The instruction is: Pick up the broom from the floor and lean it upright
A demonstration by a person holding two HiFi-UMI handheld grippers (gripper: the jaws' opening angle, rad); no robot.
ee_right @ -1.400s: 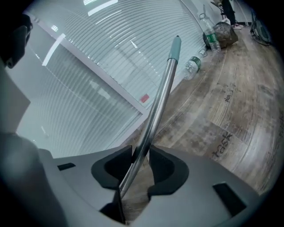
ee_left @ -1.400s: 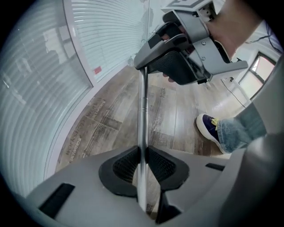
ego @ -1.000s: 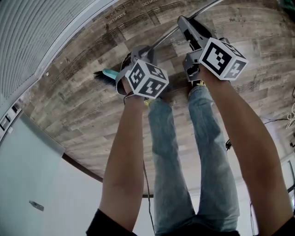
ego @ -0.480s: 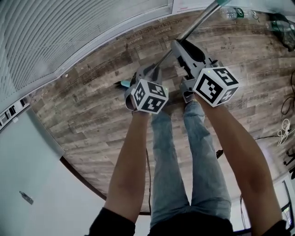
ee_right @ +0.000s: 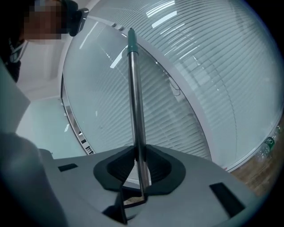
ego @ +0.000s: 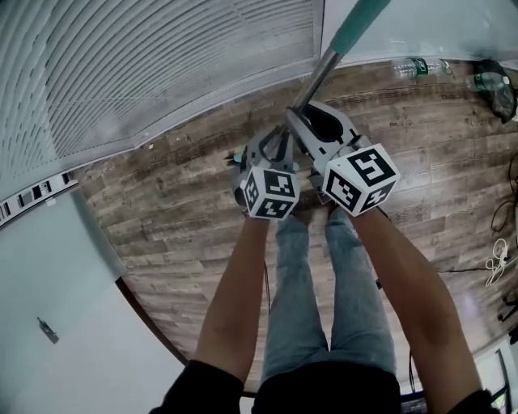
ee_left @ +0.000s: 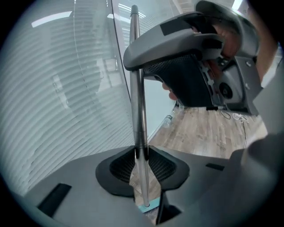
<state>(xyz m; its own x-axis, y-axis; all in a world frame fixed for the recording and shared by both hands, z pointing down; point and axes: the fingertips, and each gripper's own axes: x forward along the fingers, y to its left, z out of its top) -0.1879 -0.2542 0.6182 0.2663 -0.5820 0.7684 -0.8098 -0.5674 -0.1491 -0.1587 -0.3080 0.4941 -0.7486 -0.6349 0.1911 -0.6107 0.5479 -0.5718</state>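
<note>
The broom is tilted up off the wooden floor [ego: 178, 210]; its metal shaft [ego: 317, 74] ends in a teal grip [ego: 356, 24] at the top of the head view. My left gripper [ego: 271, 144] is shut on the lower shaft [ee_left: 140, 111], and the teal broom head [ee_left: 148, 205] shows below its jaws. My right gripper [ego: 301, 121] clamps the shaft [ee_right: 135, 102] higher up, with the teal grip [ee_right: 132, 42] above it. Its jaws have just been closing onto the shaft. The right gripper [ee_left: 191, 44] looms over the left one.
A glass wall with white blinds [ego: 162, 65] runs along the far side. Plastic bottles [ego: 413, 66] and a dark bag [ego: 495, 81] lie by the wall at right. Cables [ego: 495, 263] trail on the floor. My jeans-clad legs [ego: 324, 307] stand below.
Both grippers have risen with the broom, and the shaft stands steeper. The teal grip has come into view. The broom head has slipped behind the left gripper.
</note>
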